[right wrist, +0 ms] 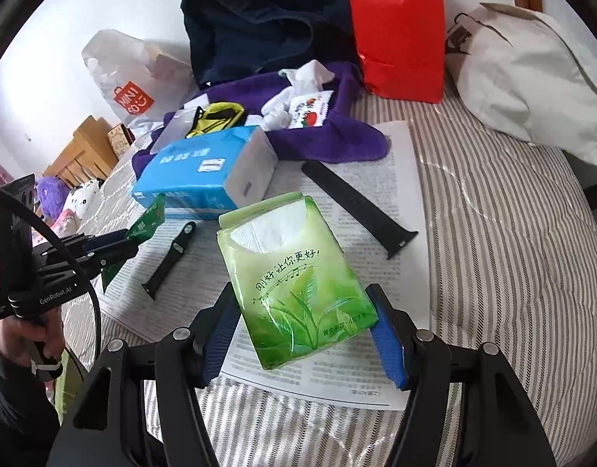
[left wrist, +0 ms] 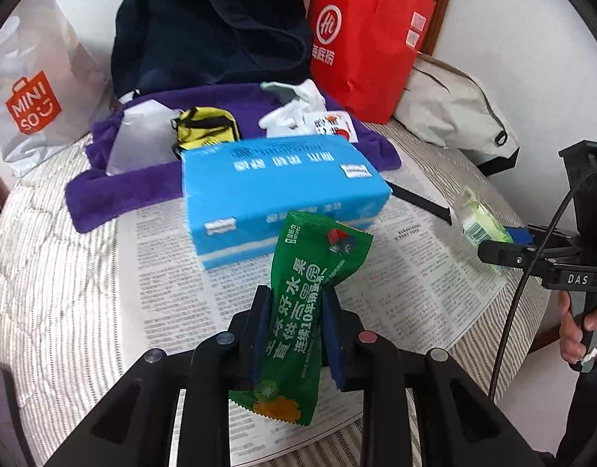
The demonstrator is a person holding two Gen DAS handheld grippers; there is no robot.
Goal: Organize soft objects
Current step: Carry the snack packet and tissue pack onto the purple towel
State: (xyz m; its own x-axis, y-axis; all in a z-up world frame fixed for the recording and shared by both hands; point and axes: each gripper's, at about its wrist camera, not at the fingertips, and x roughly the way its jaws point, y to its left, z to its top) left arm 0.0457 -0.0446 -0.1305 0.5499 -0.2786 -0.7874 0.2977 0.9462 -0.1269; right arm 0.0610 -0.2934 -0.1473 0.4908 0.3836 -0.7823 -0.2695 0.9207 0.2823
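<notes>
My left gripper [left wrist: 296,303] is shut on a dark green wet-wipe sachet [left wrist: 302,311] and holds it above the newspaper [left wrist: 415,257]. My right gripper [right wrist: 304,311] is shut on a light green tissue pack [right wrist: 294,284], also held over the newspaper [right wrist: 380,369]. That pack also shows in the left wrist view [left wrist: 479,225]. A blue tissue pack [left wrist: 283,198] lies just behind the sachet, seen too in the right wrist view [right wrist: 197,175]. Behind it a purple towel [left wrist: 104,194] carries a yellow pouch [left wrist: 205,128], white cloth [left wrist: 294,113] and a small white sachet [left wrist: 337,126].
A red paper bag [left wrist: 360,46], a dark navy garment [left wrist: 205,35], a white Miniso bag [left wrist: 30,105] and a beige bag [right wrist: 528,78] stand along the wall. Two black watch straps [right wrist: 360,204] [right wrist: 170,257] lie on the newspaper. The striped bedcover [right wrist: 512,272] surrounds it.
</notes>
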